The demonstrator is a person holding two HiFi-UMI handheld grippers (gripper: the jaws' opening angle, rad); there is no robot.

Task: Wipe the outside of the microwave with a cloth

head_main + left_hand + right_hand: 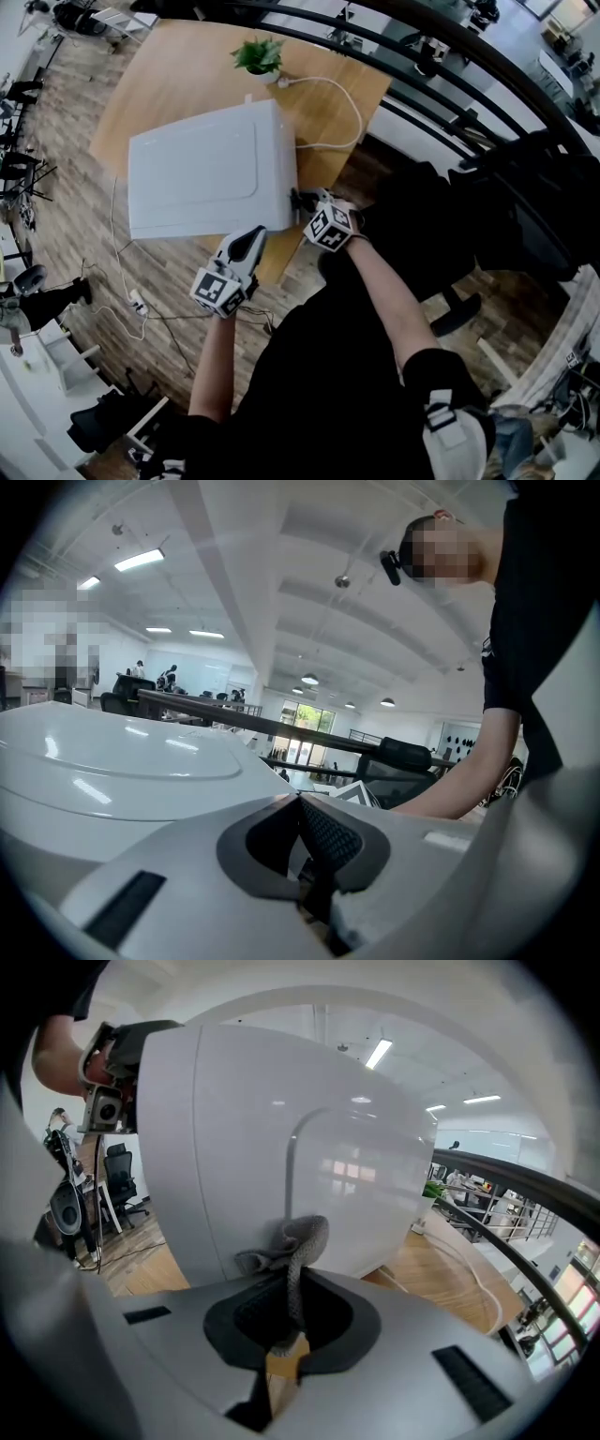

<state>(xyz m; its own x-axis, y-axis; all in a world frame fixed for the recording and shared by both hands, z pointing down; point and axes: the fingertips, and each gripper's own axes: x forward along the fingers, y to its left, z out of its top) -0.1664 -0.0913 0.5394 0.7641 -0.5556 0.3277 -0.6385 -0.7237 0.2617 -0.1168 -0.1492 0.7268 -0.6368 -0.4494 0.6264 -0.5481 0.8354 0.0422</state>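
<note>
Pressing crumpled grey cloth (286, 1241) to the smooth white microwave (309, 1129), right gripper (289, 1324) clamps it; left gripper (302, 846) closed, empty.

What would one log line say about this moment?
right gripper: shut on cloth | cloth: against microwave side | left gripper: shut, empty, by microwave

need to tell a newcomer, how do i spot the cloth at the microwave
Find the big white microwave on the wooden table. At its side on the head view's right, the right gripper is shut on a small grey cloth bunched against the white panel. It is the only soft, textured grey thing there, unlike the green plant behind.
</note>
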